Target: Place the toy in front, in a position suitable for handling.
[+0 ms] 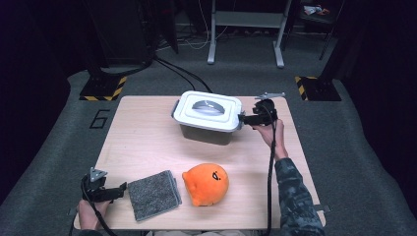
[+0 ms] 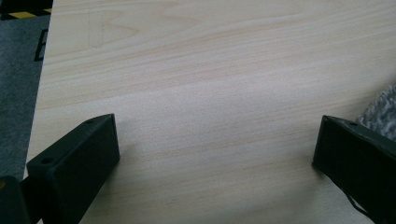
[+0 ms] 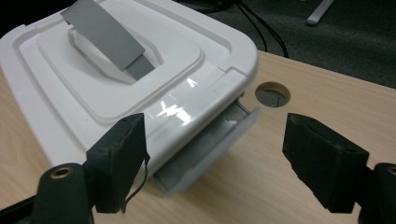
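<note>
Beside the right gripper, fingers released, a white-lidded grey plastic box with unclipped latch; no readable labels.

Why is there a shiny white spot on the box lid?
Right gripper view: room light glares off the glossy white lid near its edge. High view: table brightly lit, surroundings dark. Left gripper view: the near claw fingers look soft, slightly out of focus.

A light wooden table carries a lidded white box, grey cloth and orange plush.

Lidded white box, side latch flipped out
</note>
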`<state>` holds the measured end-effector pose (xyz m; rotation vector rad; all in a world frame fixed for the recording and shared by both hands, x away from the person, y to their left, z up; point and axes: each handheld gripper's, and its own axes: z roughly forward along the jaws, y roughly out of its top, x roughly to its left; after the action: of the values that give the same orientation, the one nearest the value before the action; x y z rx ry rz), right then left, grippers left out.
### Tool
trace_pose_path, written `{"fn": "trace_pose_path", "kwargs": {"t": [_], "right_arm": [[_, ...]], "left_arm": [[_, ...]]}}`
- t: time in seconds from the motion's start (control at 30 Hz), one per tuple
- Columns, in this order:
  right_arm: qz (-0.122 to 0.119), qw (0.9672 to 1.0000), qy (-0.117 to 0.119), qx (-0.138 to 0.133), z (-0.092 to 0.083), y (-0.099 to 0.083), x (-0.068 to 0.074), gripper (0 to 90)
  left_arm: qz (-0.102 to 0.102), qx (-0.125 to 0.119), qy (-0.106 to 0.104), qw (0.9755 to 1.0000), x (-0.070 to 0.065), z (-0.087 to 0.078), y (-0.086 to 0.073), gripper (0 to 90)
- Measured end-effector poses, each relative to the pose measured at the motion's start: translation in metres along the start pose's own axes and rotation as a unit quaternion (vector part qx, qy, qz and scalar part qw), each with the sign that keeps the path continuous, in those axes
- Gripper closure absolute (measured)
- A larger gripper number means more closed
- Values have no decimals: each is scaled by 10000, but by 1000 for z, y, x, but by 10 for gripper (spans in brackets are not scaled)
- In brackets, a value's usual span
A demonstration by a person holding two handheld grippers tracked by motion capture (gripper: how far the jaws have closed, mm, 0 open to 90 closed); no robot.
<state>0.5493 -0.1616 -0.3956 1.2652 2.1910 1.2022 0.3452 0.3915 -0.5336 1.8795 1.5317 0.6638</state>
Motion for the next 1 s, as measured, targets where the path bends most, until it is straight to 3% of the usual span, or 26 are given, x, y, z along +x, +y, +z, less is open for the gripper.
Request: {"fn": "trace_pose_path", "kwargs": {"t": [0.17, 0.2, 0.23, 0.33, 0.43, 0.53, 0.57, 0.6, 0.63, 0.73, 0.77, 0.8, 1.0], "right_arm": [[-44, 9999, 6, -97, -43, -14, -10, 181], [-133, 9999, -40, -68, -62, -21, -12, 169], [-133, 9999, -40, -68, -62, -21, -12, 169], [-227, 9997, -72, -25, -89, -34, -16, 155], [-244, 9996, -155, -13, -114, -52, -18, 143], [-277, 9993, -228, 43, -129, -79, -20, 133], [-277, 9993, -228, 43, -129, -79, -20, 133], [-168, 9995, -255, 61, -131, -94, -22, 120], [-168, 9995, -255, 61, -131, -94, -22, 120], [-75, 9995, -289, 115, -129, -116, -26, 111], [-3, 9993, -320, 182, -126, -132, -26, 103], [-3, 9993, -320, 182, -126, -132, -26, 103], [217, 9986, -365, 328, -110, -180, -24, 81]], "left_arm": [[-2, -1, 0, 10000, 0, 0, 0, 0], [2, -3, 1, 10000, 0, 0, 0, 0], [2, -3, 1, 10000, 0, 0, 0, 0], [-1, -1, 0, 10000, 0, 0, 0, 0], [-1, -2, 0, 10000, 0, 0, 0, 0], [0, -1, 0, 10000, 0, 0, 0, 0], [0, -1, 0, 10000, 0, 0, 0, 0], [-1, -1, 1, 10000, 0, 0, 0, 0], [-1, -1, 1, 10000, 0, 0, 0, 0], [0, -2, 1, 10000, 0, 0, 0, 0], [-1, -1, 1, 10000, 0, 0, 0, 0], [-1, -1, 1, 10000, 0, 0, 0, 0], [1, -6, 6, 10000, 0, 0, 0, 0]]}}
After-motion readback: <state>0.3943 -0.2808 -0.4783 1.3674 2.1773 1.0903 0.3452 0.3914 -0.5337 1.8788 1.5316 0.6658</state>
